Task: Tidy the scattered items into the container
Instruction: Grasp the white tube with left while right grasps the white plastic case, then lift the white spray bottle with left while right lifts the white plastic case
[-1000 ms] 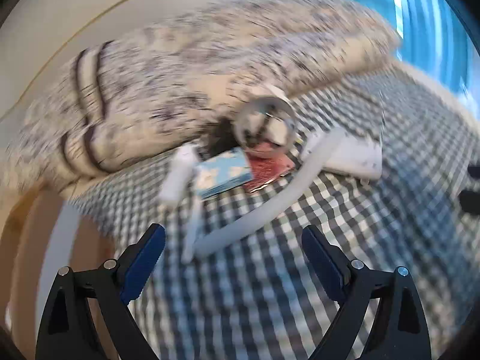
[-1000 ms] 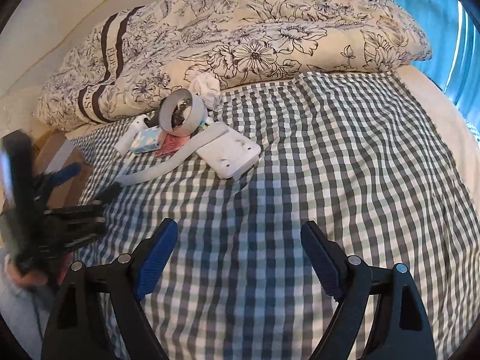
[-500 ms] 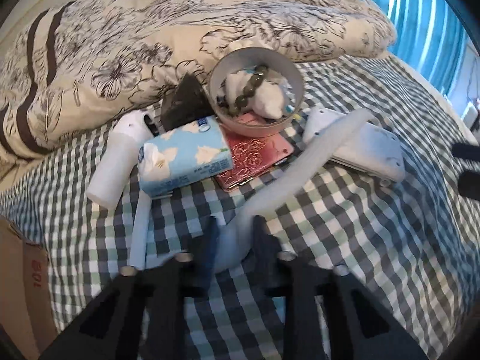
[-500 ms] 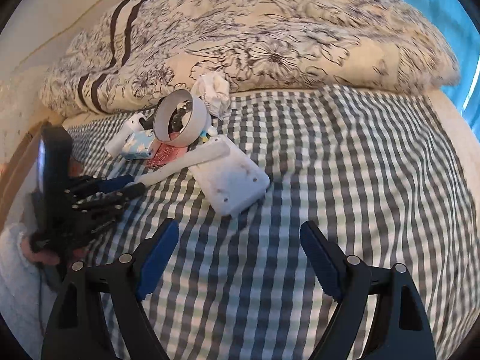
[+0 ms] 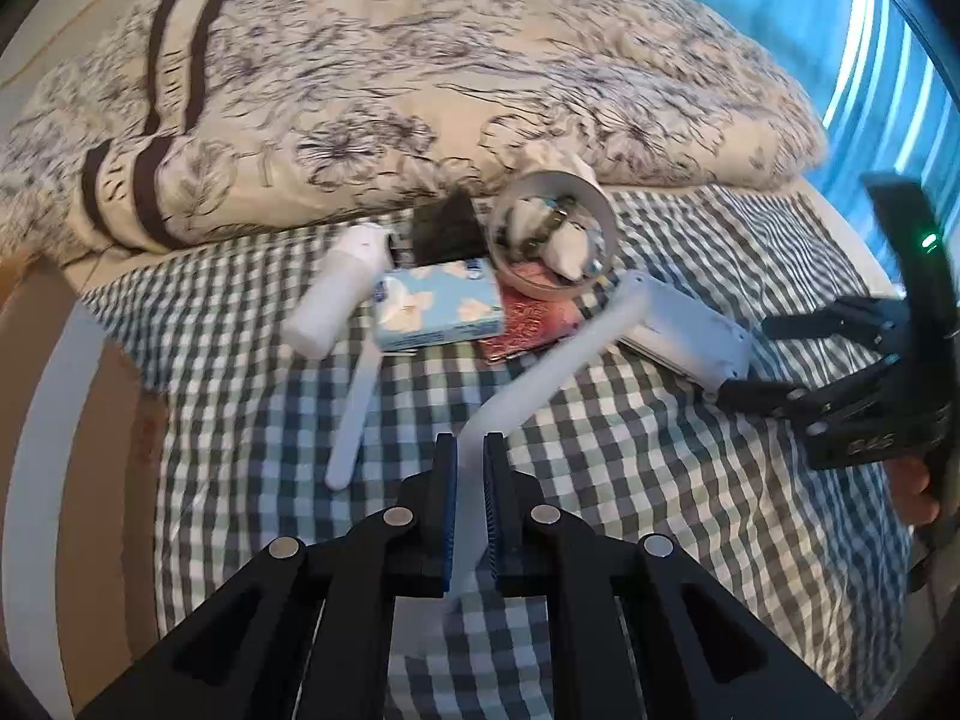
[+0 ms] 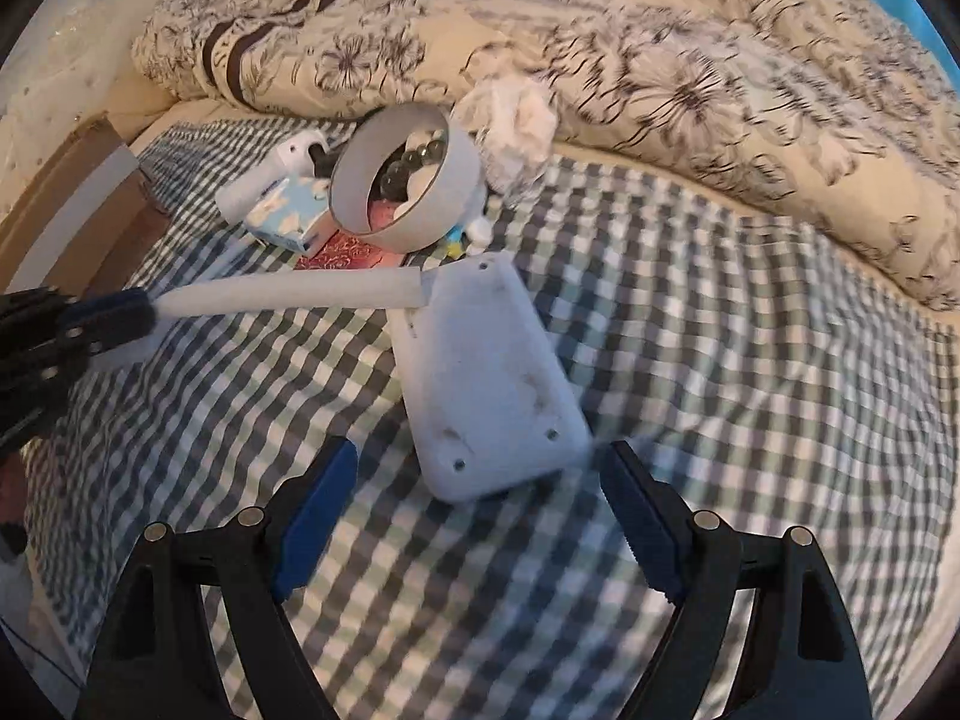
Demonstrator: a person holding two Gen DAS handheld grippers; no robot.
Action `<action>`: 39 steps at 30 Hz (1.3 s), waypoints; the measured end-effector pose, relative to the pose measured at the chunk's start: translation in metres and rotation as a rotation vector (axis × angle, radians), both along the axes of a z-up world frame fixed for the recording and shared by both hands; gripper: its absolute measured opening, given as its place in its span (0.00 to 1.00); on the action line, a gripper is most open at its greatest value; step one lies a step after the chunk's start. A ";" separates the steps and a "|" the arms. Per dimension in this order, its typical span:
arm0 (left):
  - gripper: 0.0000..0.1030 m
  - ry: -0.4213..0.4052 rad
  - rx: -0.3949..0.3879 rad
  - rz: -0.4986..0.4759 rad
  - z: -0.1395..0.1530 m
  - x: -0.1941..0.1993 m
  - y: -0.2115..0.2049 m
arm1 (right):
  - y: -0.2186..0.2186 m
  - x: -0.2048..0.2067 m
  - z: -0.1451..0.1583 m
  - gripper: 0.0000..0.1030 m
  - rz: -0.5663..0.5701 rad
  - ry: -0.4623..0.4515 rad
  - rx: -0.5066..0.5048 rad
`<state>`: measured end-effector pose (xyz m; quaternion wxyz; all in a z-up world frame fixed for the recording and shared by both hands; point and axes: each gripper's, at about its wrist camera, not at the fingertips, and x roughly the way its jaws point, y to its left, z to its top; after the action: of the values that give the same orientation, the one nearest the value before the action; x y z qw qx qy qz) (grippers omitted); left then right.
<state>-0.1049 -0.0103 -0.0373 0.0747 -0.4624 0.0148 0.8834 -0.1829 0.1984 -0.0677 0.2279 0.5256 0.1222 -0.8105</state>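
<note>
My left gripper (image 5: pixel 469 450) is shut on the near end of a long white strip (image 5: pixel 558 360), which reaches away to a flat white box (image 5: pixel 684 330) on the checked bedsheet. The same strip (image 6: pixel 288 294) shows in the right wrist view, with the left gripper (image 6: pixel 129 318) holding its left end. My right gripper (image 6: pixel 480 474) stands open just in front of the white box (image 6: pixel 486 378), not touching it. A round white container (image 6: pixel 408 180) lies tipped on its side behind, with beads and white bits inside. Beside it are a blue tissue pack (image 5: pixel 438 306), a red patterned case (image 5: pixel 528 324) and a white bottle (image 5: pixel 342 300).
A floral duvet (image 5: pixel 420 78) is heaped along the back of the bed. A crumpled white tissue (image 6: pixel 516 120) lies against it. A thin white stick (image 5: pixel 357 402) rests near the bottle. The bed's left edge drops to a cardboard box (image 6: pixel 78 192). Blue curtains (image 5: pixel 840 30) hang far right.
The left gripper went from open to shut on the white strip and has drawn back a little. The right gripper has moved forward, close to the white box.
</note>
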 end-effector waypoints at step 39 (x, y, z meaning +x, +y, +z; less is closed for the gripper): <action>0.06 0.051 0.062 0.064 0.022 0.077 -0.022 | 0.009 0.135 0.038 0.67 -0.246 0.112 -0.130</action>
<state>-0.0283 -0.0325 -0.0149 0.0604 -0.4376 -0.0254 0.8968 -0.0480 0.2078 -0.0299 0.1533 0.4749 0.0168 -0.8664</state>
